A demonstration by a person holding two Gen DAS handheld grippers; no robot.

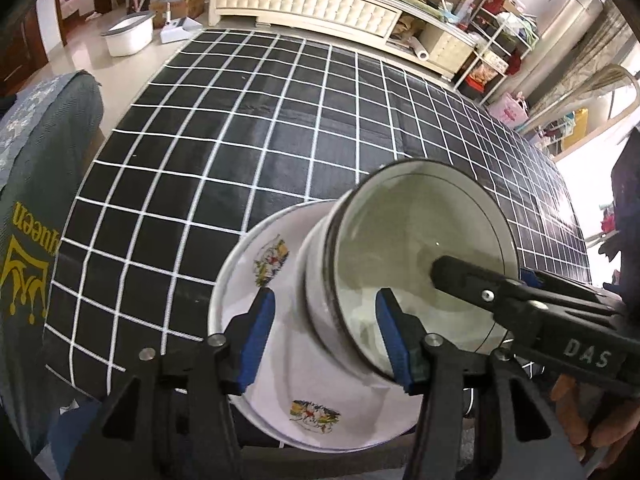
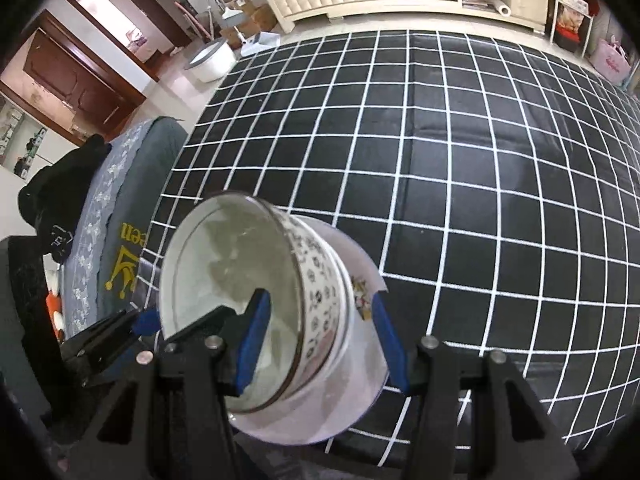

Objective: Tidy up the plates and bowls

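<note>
Nearest, the left gripper (image 1: 324, 336) is standing with jaws apart, straddling the near rim of a white patterned ceramic bowl (image 1: 400, 256). The right gripper (image 2: 320, 344) is likewise spread across that rim. The bowl is sitting on a white flower-printed plate (image 1: 276, 320), upon a black white-gridded tablecloth (image 1: 240, 140) stretching beyond.

a white plate (image 1: 256, 320) with small floral decals lies on the black white-gridded cloth (image 1: 240, 140), at the cloth's near edge. on the plate stand nested bowls (image 1: 400, 264): the upper bowl is white inside with a dark rim line; its outer wall (image 2: 320, 296) carries small dark flower motifs. a second bowl (image 1: 316, 280) shows just beneath it. both bowls are upright and empty.
</note>
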